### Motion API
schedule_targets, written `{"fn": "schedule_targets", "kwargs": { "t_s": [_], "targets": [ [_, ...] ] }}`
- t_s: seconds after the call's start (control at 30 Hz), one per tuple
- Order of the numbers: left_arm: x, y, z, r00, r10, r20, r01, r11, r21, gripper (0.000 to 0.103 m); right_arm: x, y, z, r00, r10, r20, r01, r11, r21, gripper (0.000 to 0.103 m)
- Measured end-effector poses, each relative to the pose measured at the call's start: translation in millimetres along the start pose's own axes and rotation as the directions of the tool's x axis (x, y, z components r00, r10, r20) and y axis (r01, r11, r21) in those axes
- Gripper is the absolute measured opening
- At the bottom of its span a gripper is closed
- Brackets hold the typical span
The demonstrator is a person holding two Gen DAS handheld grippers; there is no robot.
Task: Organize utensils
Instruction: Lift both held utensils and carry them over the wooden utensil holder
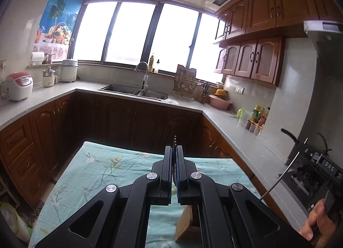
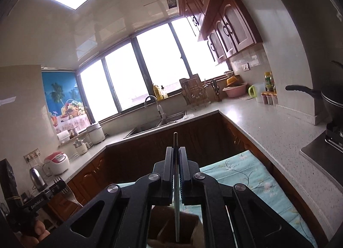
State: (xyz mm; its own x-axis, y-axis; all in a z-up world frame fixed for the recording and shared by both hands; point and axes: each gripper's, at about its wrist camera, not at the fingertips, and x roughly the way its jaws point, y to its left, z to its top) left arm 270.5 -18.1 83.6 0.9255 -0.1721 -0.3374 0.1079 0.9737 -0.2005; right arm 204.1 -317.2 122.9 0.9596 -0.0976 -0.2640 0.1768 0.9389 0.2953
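My left gripper (image 1: 174, 151) is shut on a metal fork (image 1: 175, 140); its tines stick up past the fingertips. The same fork shows in the right wrist view (image 2: 68, 192) at the lower left. My right gripper (image 2: 175, 151) is shut on a thin metal chopstick (image 2: 176, 194) that runs between the fingers and down into a wooden utensil box (image 2: 193, 228). In the left wrist view the chopstick (image 1: 283, 175) slants at the right, and the box (image 1: 186, 226) stands below my fingers. Both grippers hover above the table with the floral teal cloth (image 1: 96, 175).
Grey counters (image 1: 233, 134) wrap round the kitchen with a sink (image 1: 133, 90), a rice cooker (image 1: 18, 86), a dish rack (image 1: 185, 85) and bottles (image 1: 257, 119). A stove and pan (image 2: 330, 98) are at the right. Wooden cabinets hang above.
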Motion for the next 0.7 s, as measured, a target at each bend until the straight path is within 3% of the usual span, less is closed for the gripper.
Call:
{"fn": "schedule_targets", "kwargs": {
  "t_s": [0.43,0.7],
  "targets": [
    [121,-65,-59,0.992,0.095,-0.083,-0.085,0.989,0.12,0.001,70,-31,-65,0.994,-0.008,-0.108,0.011,1.0,0.027,0.004],
    [160,-76,-57,0.988,0.091,-0.125,-0.07,0.985,0.16,0.002,82,-40,-91,0.986,-0.017,-0.164,0.022,0.999,0.031,0.004]
  ]
}}
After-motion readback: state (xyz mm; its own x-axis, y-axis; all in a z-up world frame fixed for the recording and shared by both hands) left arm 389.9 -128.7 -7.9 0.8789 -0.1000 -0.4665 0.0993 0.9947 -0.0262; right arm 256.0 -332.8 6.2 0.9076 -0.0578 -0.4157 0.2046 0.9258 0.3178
